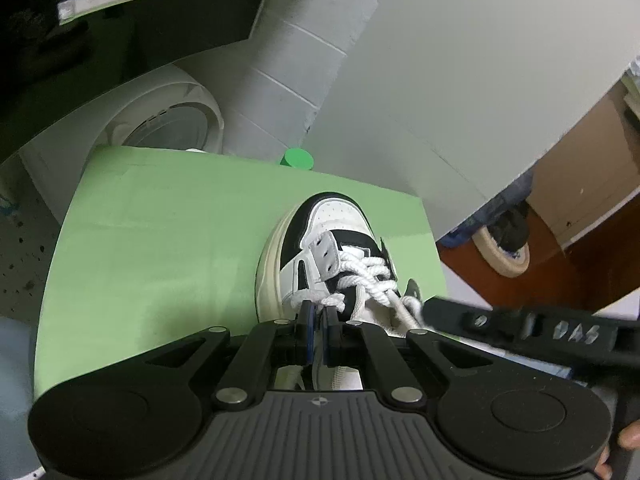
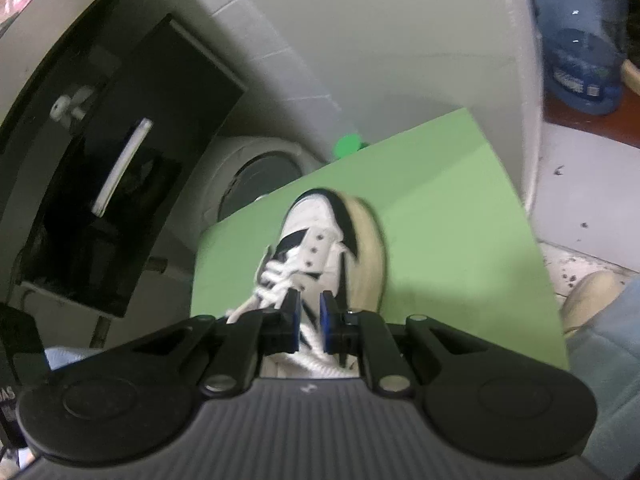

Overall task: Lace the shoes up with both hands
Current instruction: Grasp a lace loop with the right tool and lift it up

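Right now the shoe (image 1: 320, 252) lies on the green mat (image 1: 160, 240), toe away from both grippers. Clenched, the left gripper (image 1: 319, 316) pinches the lace (image 1: 368, 276) at the shoe's near eyelets. With a narrow gap between its pads, the right gripper (image 2: 309, 320) straddles a lace strand; contact is unclear. Beyond the shoe stands a green cap (image 1: 297, 159). Only the left view shows the right gripper crossing beside the shoe; only the right shows a blue bag (image 2: 580, 40).

Black claw (image 1: 319, 312) — blue pads (image 2: 295, 320)
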A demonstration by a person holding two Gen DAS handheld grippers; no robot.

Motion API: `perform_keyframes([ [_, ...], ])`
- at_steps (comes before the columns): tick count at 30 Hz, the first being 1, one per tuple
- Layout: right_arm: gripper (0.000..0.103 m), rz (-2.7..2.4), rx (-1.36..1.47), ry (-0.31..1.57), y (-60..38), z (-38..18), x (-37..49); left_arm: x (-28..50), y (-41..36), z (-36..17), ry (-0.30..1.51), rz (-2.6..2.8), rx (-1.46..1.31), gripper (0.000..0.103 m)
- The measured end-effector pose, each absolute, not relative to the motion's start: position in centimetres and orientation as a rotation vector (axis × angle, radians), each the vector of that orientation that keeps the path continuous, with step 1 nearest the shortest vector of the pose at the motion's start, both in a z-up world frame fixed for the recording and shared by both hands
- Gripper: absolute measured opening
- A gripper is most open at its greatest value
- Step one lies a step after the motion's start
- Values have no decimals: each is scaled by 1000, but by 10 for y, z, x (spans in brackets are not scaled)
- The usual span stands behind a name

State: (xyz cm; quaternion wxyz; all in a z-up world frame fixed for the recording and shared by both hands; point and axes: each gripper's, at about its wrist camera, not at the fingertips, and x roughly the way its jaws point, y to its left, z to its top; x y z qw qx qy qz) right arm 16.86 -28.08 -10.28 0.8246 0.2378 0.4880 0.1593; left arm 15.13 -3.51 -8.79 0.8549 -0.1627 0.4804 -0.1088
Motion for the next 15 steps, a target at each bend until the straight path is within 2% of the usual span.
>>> perform_keyframes([
  [5, 11, 350, 461, 1043, -275, -104, 167, 155, -33, -89, 1015, -222, -363, 3],
  [9, 20, 400, 467, 1005, -275, -96, 162, 156, -32, -91, 1016, -232, -369, 3],
  [15, 24, 375, 336, 1050, -257, -104, 165, 157, -30, -91, 1015, -226, -379, 3],
])
